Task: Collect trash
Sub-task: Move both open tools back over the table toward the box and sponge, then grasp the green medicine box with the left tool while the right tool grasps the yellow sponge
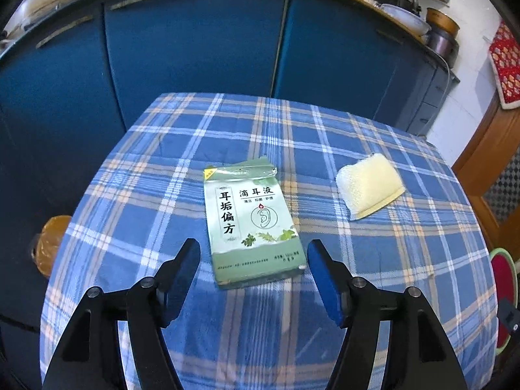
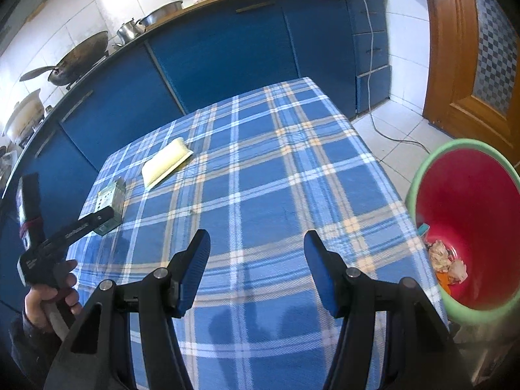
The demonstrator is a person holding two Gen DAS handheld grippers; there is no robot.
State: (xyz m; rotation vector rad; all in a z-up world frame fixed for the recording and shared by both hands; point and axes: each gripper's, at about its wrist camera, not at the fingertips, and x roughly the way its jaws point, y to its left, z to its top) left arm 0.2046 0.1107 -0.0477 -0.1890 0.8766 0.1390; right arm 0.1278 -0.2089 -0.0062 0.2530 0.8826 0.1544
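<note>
Cabinets with blue doors run along the far side of the room, their top crowded with pots and bowls. Before them stands the desk, covered in a blue plaid cloth. Beside the desk's right edge, on the tiled floor, sits a bin, red inside with a green rim, already holding crumpled scraps of paper at its bottom.

On the cloth, about the middle of the desk's width and nearer its far edge, lies a flat green box printed with Chinese characters and an ear drawing, its far flap torn open. Just toward the right edge from it, apart from it, lies a pale yellow sponge.

The left tool hangs over the near end of the green box with its blue pads spread wide on either side; neither pad presses on the box. The right tool hovers above bare cloth near the desk's right edge, its pads wide apart with nothing between them. A hand grips the left tool's handle.
</note>
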